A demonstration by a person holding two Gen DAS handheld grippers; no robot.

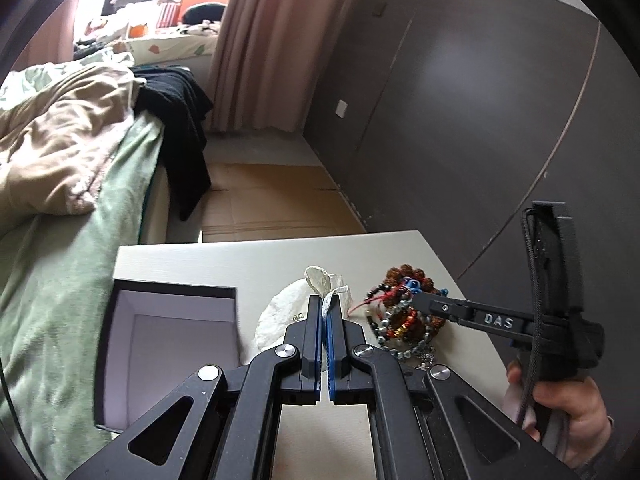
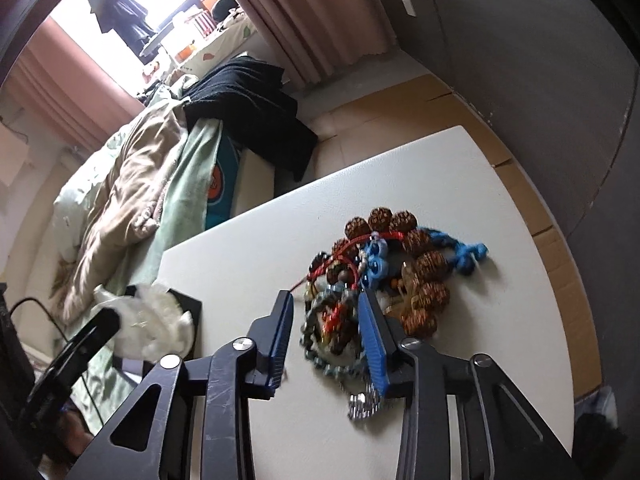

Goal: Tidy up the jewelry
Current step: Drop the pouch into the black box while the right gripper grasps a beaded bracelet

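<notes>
A tangled pile of jewelry (image 2: 384,276) lies on the white table (image 2: 460,184): brown bead bracelets, grey beads, a red cord and a blue cord. My right gripper (image 2: 326,298) is open, its jaws on either side of the grey bead strand at the pile's near edge. It also shows in the left wrist view (image 1: 420,300), tips at the pile (image 1: 404,312). My left gripper (image 1: 325,300) is shut on a white crumpled pouch (image 1: 296,312), held just above the table beside an open black box (image 1: 168,344) with a pale lining.
A bed with green and beige bedding (image 1: 60,184) and a black garment (image 1: 180,128) sits left of the table. Cardboard covers the floor (image 1: 272,208) beyond. A dark wardrobe wall (image 1: 480,100) stands at right. The white pouch shows blurred at the left in the right wrist view (image 2: 152,324).
</notes>
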